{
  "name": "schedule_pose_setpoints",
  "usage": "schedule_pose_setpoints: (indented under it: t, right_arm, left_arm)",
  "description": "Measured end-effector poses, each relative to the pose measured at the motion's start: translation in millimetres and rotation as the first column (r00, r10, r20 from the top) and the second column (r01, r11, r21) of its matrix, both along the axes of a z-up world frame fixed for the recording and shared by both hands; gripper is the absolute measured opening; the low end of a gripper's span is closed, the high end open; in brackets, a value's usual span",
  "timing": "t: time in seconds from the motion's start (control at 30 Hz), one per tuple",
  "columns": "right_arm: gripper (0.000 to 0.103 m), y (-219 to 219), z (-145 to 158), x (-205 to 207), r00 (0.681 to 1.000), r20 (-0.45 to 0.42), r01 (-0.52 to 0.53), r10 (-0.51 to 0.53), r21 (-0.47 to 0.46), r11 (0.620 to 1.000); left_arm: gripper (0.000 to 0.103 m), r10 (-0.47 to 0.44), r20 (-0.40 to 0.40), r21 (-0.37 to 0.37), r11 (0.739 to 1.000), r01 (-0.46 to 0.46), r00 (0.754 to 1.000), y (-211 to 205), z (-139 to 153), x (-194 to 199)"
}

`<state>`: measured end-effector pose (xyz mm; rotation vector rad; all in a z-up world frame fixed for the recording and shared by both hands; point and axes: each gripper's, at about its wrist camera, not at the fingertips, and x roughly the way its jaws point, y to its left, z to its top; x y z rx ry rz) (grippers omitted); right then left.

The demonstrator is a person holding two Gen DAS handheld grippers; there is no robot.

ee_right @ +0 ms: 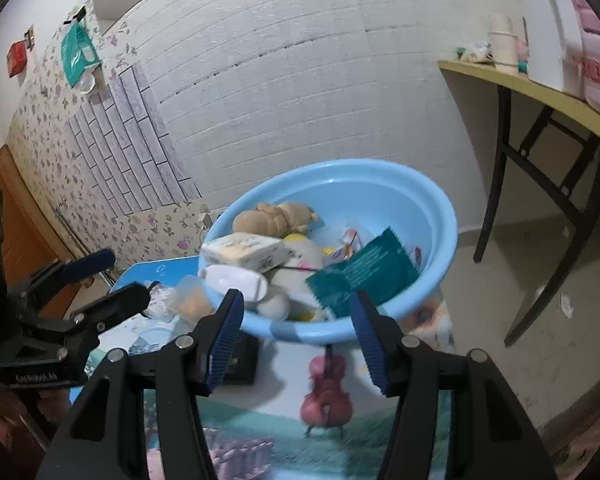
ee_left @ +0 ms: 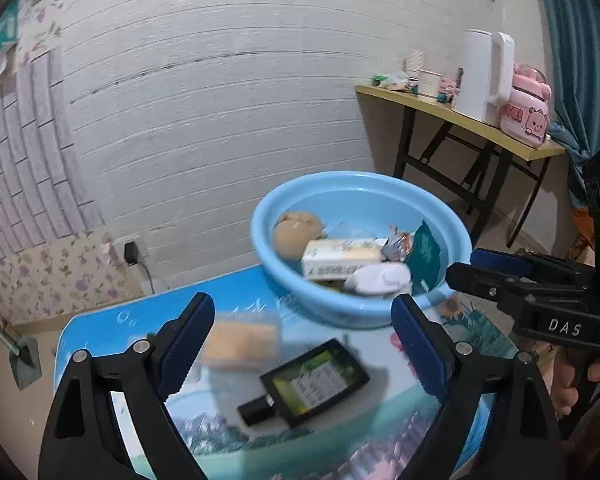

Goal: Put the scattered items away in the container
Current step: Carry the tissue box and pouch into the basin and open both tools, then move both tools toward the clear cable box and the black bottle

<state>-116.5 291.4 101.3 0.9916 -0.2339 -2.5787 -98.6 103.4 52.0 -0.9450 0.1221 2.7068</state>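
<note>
Basin (ee_left: pixel 288 292), light blue, sits at the far end of a picture-printed table (ee_left: pixel 100 332) and serves as landmark. Inside it: plush toy (ee_left: pixel 296 232), white carton (ee_left: pixel 340 258), white pouch (ee_left: pixel 380 278), teal sachet (ee_left: pixel 426 254) leaning on the right wall.

Left wrist view only: dark flat bottle (ee_left: pixel 312 380) with black cap lying on the table just in front of the basin, and a blurred orange packet (ee_left: pixel 240 340) left of it. Left gripper (ee_left: pixel 304 344) spread wide above them, holding nothing.

Right wrist view: bottle mostly hidden behind its own left finger; packet (ee_right: pixel 192 300) shows at the basin's left rim. Right gripper (ee_right: pixel 296 340) partly open, empty, just short of the basin's near rim.

Right of the basin, well apart: yellow side table (ee_left: pixel 480 124) carrying white kettle (ee_left: pixel 484 76) and pink appliance (ee_left: pixel 526 116).
</note>
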Motion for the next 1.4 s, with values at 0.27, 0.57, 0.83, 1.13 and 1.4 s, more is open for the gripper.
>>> schedule_pose_setpoints:
  t: [0.27, 0.57, 0.83, 1.13, 1.4]
  right_arm:
    - [0.055, -32, 3, 27, 0.999, 0.023, -0.029, 0.028, 0.053, 0.998]
    - [0.055, -63, 6, 54, 0.993, 0.009, -0.116, 0.116, 0.107, 0.987]
    - [0.055, -60, 5, 59, 0.995, 0.009, -0.096, 0.095, 0.092, 0.991]
    - [0.055, -57, 3, 58, 0.995, 0.015, -0.102, 0.102, 0.061, 0.993]
    - [0.055, -55, 0, 56, 0.995, 0.015, -0.099, 0.098, 0.041, 0.994]
  left_arm:
    - [0.102, 0.064, -0.027, -0.003, 0.998, -0.064, 0.998, -30, -1, 32]
    - [0.103, 0.161, -0.021, 0.018, 0.987, -0.161, 0.987, -59, -4, 43]
    - [0.103, 0.168, 0.016, 0.012, 0.986, -0.168, 0.986, -60, -24, 42]
    - [0.103, 0.196, 0.041, 0.02, 0.98, -0.197, 0.98, -72, -40, 40]
    - [0.103, 0.227, 0.049, 0.061, 0.971, -0.23, 0.973, -85, -40, 42]
